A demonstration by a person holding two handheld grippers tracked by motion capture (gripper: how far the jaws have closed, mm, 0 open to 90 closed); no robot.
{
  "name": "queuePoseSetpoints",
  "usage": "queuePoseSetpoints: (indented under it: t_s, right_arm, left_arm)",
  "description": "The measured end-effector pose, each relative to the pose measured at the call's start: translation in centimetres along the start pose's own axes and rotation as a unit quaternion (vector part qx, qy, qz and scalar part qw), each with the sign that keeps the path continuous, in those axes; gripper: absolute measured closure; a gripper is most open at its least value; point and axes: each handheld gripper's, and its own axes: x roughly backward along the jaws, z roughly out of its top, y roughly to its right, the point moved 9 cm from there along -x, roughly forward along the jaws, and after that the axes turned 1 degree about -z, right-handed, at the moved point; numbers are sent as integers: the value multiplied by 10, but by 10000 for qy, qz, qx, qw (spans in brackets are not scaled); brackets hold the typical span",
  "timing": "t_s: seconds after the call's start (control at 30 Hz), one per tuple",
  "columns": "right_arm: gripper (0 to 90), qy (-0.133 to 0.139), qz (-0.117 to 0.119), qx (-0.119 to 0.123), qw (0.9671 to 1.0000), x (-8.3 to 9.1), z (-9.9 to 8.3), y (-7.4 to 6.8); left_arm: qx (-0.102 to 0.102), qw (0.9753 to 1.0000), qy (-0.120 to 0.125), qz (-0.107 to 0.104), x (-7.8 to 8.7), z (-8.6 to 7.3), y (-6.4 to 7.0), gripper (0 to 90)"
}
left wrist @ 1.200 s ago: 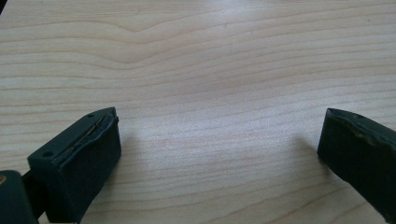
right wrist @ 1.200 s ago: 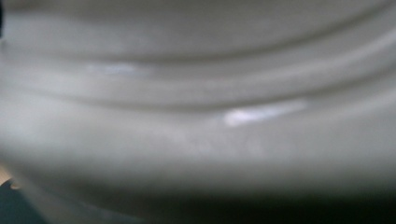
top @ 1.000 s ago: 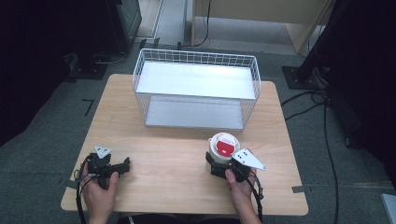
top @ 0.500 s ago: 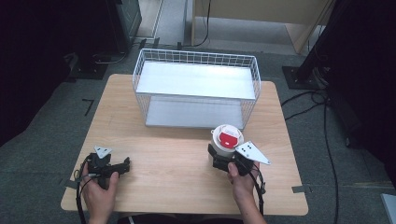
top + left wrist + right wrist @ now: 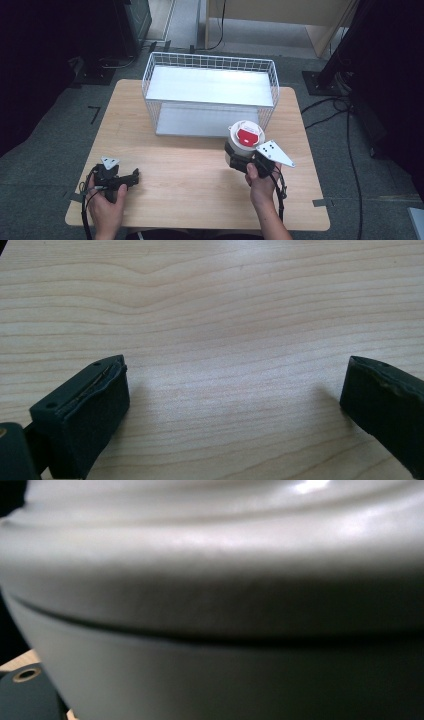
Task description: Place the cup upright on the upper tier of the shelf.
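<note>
A white round container (image 5: pixel 245 141) with a red label on its lid sits in my right gripper (image 5: pixel 239 159), which is shut on its lower body. It hovers just in front of the right front corner of the white wire basket (image 5: pixel 210 59). In the right gripper view the container's white wall (image 5: pixel 225 580) is very close and blurred, and it hides the jaws. My left gripper (image 5: pixel 131 177) rests near the table's front left, open. Its two black jaws stand wide apart over bare wood, with nothing between them (image 5: pixel 235 385).
The wooden table (image 5: pixel 190 195) carries the wire basket at its far middle, with a white shelf inside. Dark stands and cables lie on the floor to the right and behind. A person's hands hold both grippers at the near edge.
My right gripper has carried the container away from the person, toward the basket's right front corner, and seemingly higher. The left gripper has stayed in place.
</note>
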Motion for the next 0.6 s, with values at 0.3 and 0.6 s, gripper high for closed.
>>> queuePoseSetpoints:
  t_s: [0.3,0.6]
  right_arm:
    - [96,154,-54,102,9998,-7,26,1]
    - [97,265,-92,210,9994,-18,50,2]
  left_arm:
    - [-6,10000,-9,-3,0,0,0,0]
    - [-7,10000,-13,-4,0,0,0,0]
